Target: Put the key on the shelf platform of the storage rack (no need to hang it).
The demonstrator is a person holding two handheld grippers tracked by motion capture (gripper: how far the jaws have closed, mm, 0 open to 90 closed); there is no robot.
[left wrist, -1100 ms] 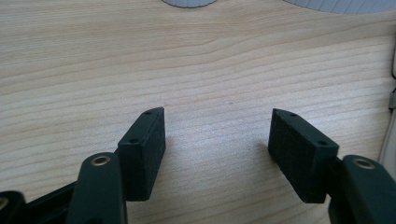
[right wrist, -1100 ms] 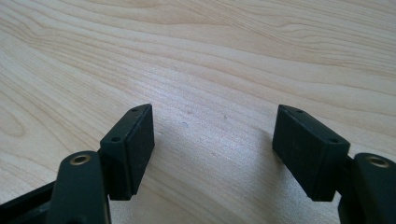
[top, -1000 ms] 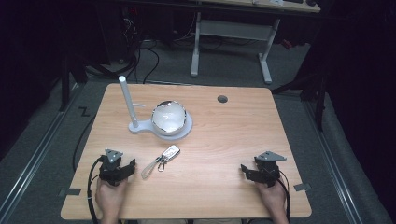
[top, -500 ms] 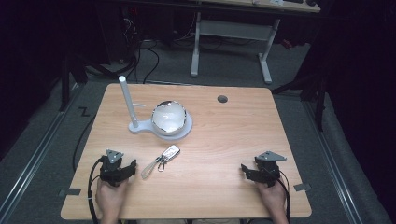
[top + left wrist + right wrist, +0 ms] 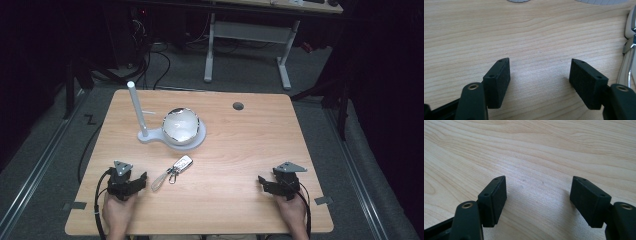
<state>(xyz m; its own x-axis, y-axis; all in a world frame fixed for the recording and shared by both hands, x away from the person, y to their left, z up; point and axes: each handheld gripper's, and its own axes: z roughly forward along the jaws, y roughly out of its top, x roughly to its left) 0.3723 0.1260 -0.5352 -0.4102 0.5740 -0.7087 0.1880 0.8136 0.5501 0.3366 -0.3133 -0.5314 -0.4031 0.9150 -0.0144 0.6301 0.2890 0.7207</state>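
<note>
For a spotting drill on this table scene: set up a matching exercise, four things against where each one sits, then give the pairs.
Things:
1. key fob with strap
2. bowl
3. white post
4. round hole

Places:
A. in the tabletop near the far edge, right of the bowl
B. on the round end of the white stand
C. flat on the table just right of the left claw
D. upright at the stand's left end

Pairs: 1-C, 2-B, 3-D, 4-A

wooden table, grey floor, dark room
</note>
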